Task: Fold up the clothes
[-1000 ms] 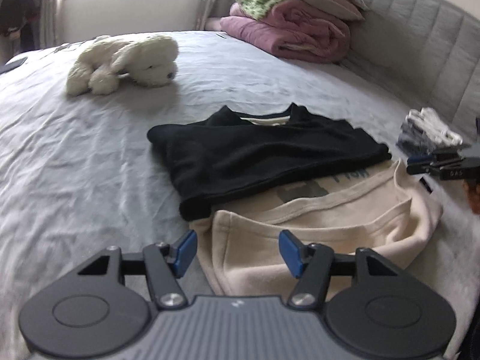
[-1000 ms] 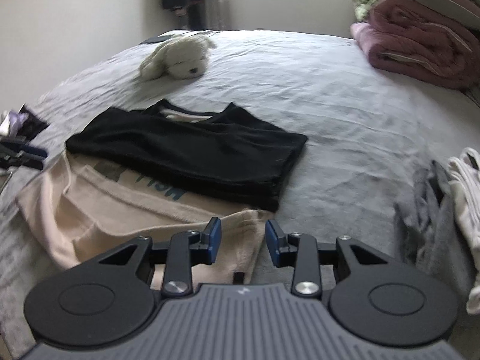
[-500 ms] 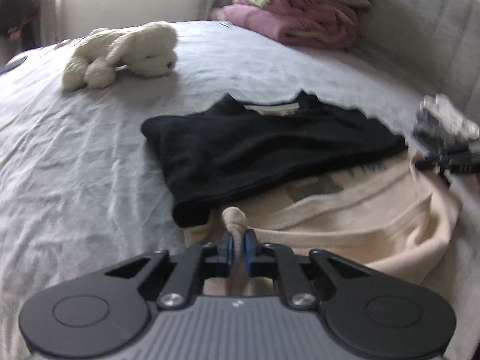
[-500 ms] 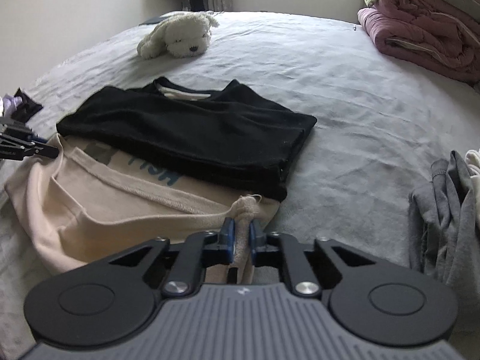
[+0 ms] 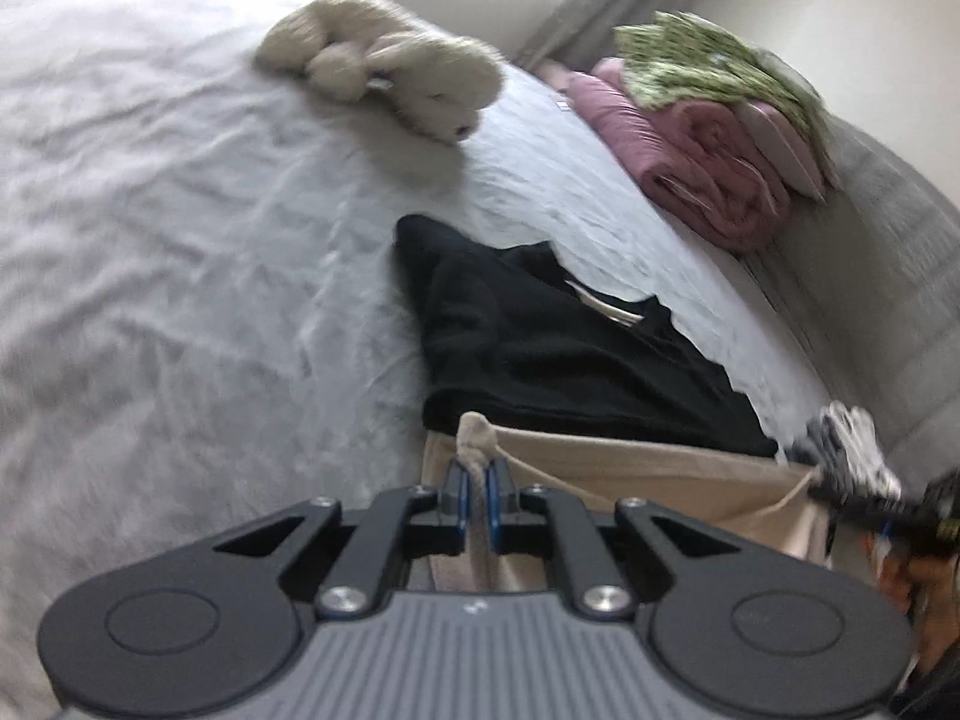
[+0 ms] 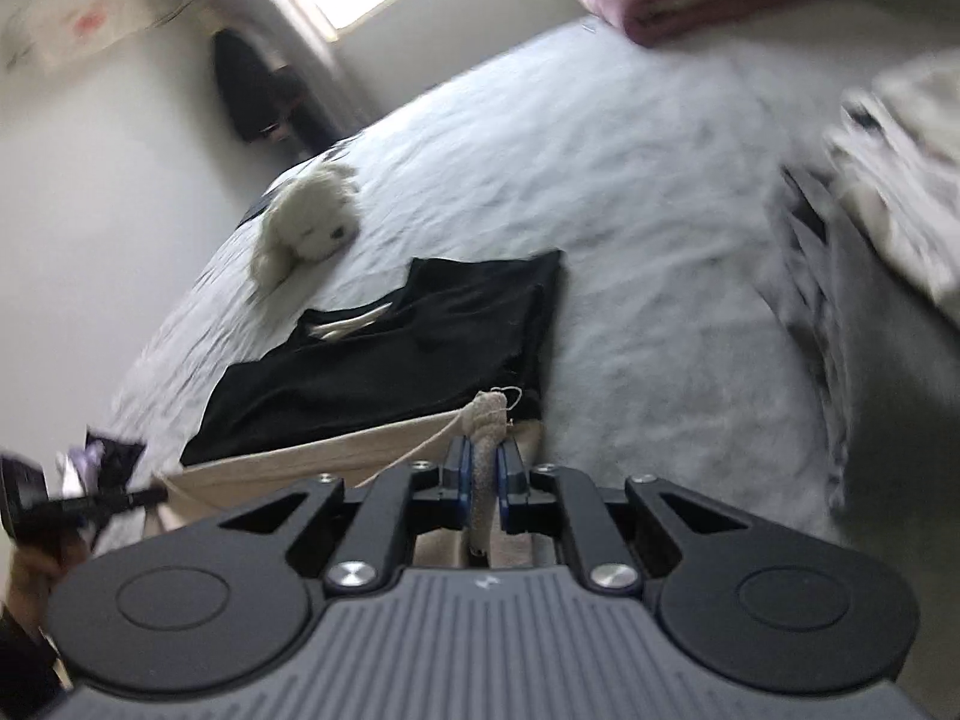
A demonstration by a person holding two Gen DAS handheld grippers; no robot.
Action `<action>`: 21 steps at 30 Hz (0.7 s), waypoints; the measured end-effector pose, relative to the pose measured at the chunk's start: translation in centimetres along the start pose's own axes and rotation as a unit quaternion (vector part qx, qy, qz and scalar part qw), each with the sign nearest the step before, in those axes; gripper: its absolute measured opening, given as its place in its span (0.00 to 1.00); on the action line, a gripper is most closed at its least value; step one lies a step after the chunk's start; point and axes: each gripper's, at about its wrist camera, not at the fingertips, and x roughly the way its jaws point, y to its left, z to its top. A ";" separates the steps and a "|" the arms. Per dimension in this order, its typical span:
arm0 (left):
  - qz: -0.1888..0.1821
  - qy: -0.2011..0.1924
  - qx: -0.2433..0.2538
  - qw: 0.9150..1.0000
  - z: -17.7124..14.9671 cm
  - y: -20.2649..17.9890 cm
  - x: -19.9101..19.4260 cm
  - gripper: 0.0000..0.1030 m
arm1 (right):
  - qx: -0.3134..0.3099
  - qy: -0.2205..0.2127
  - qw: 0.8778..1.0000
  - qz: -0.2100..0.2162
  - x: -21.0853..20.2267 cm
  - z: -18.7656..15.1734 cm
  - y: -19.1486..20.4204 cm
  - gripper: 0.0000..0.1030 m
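A beige garment (image 5: 630,474) hangs stretched between both grippers above the bed. My left gripper (image 5: 475,492) is shut on one bunched corner of it, and my right gripper (image 6: 483,477) is shut on the other corner (image 6: 489,414). The raised beige edge (image 6: 312,456) runs taut between them. Beyond it a folded black shirt (image 5: 558,342) lies flat on the grey bedsheet (image 5: 180,240); the same black shirt (image 6: 408,348) shows in the right wrist view. Both views are tilted and blurred.
A white plush dog (image 5: 396,72) lies further back on the bed. Folded pink and green blankets (image 5: 708,138) are stacked by the padded headboard (image 5: 888,276). Grey and white clothes (image 6: 870,228) are piled to the right. A person's hand (image 6: 30,564) holds the other gripper at the left edge.
Both grippers went from open to shut on the beige garment's near corners, then lifted and tilted, pulling its edge up taut. The black shirt stayed where it was.
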 end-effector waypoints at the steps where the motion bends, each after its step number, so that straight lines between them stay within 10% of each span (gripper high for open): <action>1: 0.006 0.004 -0.002 1.000 0.0 0.0 0.4 0.06 | 0.003 0.009 1.000 -0.012 0.5 0.1 -0.2 0.09; 6: 0.024 0.016 0.015 0.999 -0.1 -0.5 1.2 0.13 | -0.053 0.028 0.997 -0.045 1.9 0.2 1.3 0.11; 11: 0.034 0.000 0.045 0.998 0.2 -1.2 0.5 0.40 | -0.199 -0.009 0.976 -0.085 1.3 -1.1 5.5 0.29; 21: 0.037 0.013 0.077 0.996 0.0 -2.1 1.1 0.39 | -0.400 0.047 0.915 0.030 6.1 -5.5 13.2 0.30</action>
